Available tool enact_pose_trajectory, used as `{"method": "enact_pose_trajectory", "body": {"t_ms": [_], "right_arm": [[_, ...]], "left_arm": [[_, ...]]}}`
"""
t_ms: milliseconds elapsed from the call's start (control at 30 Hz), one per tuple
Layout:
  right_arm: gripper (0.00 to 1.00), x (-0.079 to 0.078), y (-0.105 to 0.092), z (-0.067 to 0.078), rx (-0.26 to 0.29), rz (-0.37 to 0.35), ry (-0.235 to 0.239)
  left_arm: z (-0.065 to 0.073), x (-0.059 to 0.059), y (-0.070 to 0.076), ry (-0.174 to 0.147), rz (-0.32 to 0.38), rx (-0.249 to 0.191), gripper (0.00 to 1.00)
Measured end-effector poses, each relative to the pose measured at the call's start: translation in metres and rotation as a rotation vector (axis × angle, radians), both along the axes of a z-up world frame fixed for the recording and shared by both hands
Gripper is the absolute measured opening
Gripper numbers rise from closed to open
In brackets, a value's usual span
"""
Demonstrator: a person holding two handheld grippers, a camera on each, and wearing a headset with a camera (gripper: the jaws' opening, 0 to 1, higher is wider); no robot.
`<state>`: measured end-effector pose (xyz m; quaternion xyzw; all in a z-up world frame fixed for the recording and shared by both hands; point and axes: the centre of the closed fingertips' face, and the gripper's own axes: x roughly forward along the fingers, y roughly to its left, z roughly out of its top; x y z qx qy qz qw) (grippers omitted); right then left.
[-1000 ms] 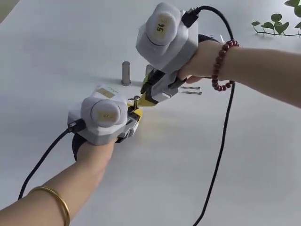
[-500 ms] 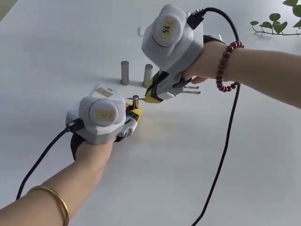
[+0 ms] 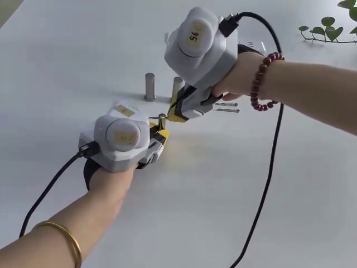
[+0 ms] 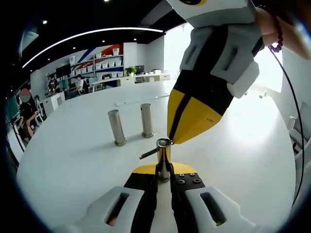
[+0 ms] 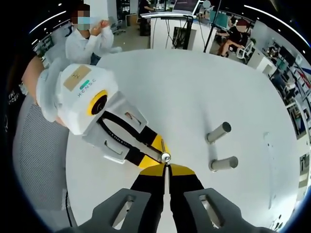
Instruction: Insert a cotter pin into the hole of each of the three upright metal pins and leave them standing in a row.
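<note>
My left gripper (image 3: 160,130) (image 4: 164,175) is shut on a short metal pin (image 3: 162,119) (image 4: 164,154), held upright just off the white table. A thin cotter pin (image 4: 148,154) pokes out of the pin's hole on the left. On the opposite side, my right gripper (image 3: 171,116) (image 5: 166,168) has its yellow jaws closed, tips against the pin's top (image 5: 166,157), gripping the cotter pin's other end. Two more metal pins (image 3: 149,86) (image 3: 177,88) stand upright side by side just behind; they are also in the left gripper view (image 4: 116,127) (image 4: 147,120).
Spare cotter pins (image 3: 226,106) lie on the table (image 3: 83,56) under my right wrist. A black cable (image 3: 266,184) trails across the table on the right. A plant sprig (image 3: 326,28) sits at the far right corner. People sit at desks in the background.
My right gripper drew back slightly to the right half a second ago and has now returned left against the held pin. The left gripper has stayed put.
</note>
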<state>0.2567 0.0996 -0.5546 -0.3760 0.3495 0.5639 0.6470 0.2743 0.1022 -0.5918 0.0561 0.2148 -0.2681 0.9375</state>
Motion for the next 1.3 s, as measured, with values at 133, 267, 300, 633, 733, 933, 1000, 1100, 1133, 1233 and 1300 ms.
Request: {"method": "enact_pose_trajectory", "body": {"t_ms": [133,267,300,633,733,933,1000,1100,1133,1233,1300], "right_arm": [[0.05,0.002,-0.001,0.002,0.011,-0.022,-0.009],[0.1,0.003,-0.005,0.006,0.032,-0.053,0.003],[0.12,0.003,-0.007,0.007,0.041,-0.068,0.009],[0.15,0.011,-0.031,0.013,0.09,-0.181,0.018],[0.15,0.014,-0.04,0.016,0.106,-0.216,0.022],[0.16,0.014,-0.052,0.016,0.126,-0.27,0.031],[0.16,0.013,-0.056,0.013,0.129,-0.282,0.038],[0.16,0.011,-0.062,0.009,0.13,-0.307,0.051],[0.16,0.011,-0.063,0.008,0.131,-0.314,0.053],[0.17,0.011,-0.068,0.007,0.14,-0.345,0.063],[0.17,0.013,-0.071,0.007,0.146,-0.36,0.066]], "left_arm": [[0.0,0.0,0.0,0.003,0.0,-0.002,0.07],[0.0,-0.001,0.001,0.003,-0.001,-0.003,0.07],[0.0,0.0,0.001,0.004,-0.001,-0.005,0.07],[0.0,0.003,0.009,0.008,0.004,-0.016,0.06],[0.001,0.005,0.012,0.01,0.008,-0.021,0.06],[0.004,0.011,0.019,0.011,0.019,-0.029,0.06],[0.004,0.013,0.02,0.008,0.013,-0.028,0.06],[0.003,0.014,0.021,0.01,0.004,-0.024,0.06],[0.003,0.014,0.021,0.012,0.006,-0.021,0.07],[0.003,0.015,0.023,0.01,0.006,-0.024,0.07],[0.003,0.015,0.022,0.006,0.0,-0.017,0.07]]}}
